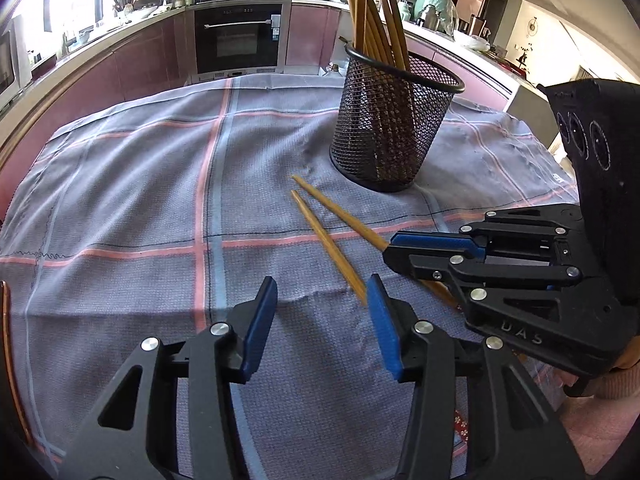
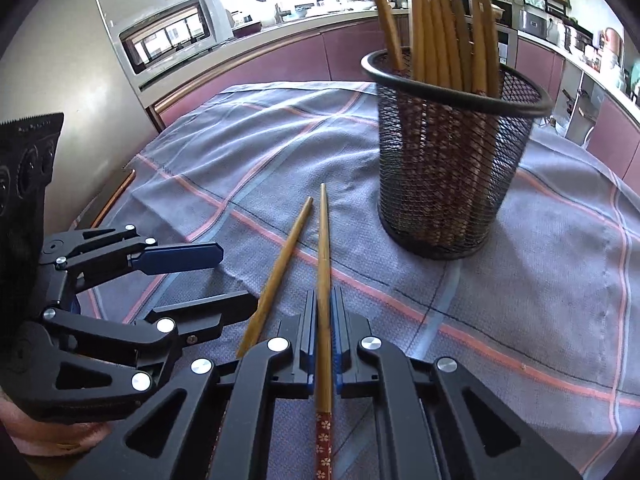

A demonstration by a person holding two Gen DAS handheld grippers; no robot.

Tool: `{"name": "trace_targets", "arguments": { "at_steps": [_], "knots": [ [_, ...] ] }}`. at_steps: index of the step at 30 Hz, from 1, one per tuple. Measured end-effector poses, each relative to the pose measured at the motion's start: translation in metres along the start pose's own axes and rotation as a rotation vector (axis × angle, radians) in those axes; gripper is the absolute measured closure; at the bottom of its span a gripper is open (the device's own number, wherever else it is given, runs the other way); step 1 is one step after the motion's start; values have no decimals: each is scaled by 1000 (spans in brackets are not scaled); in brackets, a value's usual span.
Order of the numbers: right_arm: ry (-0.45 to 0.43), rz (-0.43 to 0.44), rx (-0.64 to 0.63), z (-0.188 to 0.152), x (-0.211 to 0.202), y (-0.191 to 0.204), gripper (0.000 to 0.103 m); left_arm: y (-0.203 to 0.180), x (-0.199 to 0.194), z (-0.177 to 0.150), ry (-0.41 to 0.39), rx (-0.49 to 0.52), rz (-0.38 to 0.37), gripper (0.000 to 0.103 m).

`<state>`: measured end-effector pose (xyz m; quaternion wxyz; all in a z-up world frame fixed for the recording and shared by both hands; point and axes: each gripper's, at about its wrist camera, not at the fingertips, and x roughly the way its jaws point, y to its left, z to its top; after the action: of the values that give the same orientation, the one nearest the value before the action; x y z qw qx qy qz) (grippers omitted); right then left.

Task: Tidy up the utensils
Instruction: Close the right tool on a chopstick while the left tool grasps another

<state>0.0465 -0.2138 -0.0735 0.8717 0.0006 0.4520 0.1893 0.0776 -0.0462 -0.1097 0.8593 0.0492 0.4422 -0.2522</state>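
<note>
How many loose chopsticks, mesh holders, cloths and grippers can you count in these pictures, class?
Loose tan wooden chopsticks outside the holder: 2, one held, one lying on the cloth
Black wire-mesh holder: 1
Grey checked tablecloth: 1
Black grippers with blue-padded fingers: 2, left, right
Total: 6

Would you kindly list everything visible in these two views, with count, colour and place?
Loose chopsticks: two, tan wood, on the cloth before the holder; one sits between the right gripper's fingers, the other lies free beside it.
Mesh holder: one, black, upright on the cloth.
Chopsticks in holder: a bundle, tan; exact count unclear.
Tablecloth: one, grey-blue with pink and blue lines, covering the table.
Oven: one, black, in the far cabinets.
Left gripper: black with blue pads, open.
Right gripper: black with blue pads, shut on a chopstick.
</note>
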Motion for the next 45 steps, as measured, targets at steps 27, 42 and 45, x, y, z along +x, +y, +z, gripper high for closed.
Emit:
{"name": "trace_targets", "arguments": {
  "at_steps": [27, 42, 45],
  "knots": [
    [-2, 8, 7, -2, -4, -10, 98, -20, 16, 7, 35, 77, 84, 63],
    [1, 4, -18, 0, -3, -7, 97, -7, 16, 12, 55, 64, 65, 79],
    [-2, 9, -15, 0, -3, -7, 97, -6, 16, 14, 52, 54, 75, 88]
  ]
}}
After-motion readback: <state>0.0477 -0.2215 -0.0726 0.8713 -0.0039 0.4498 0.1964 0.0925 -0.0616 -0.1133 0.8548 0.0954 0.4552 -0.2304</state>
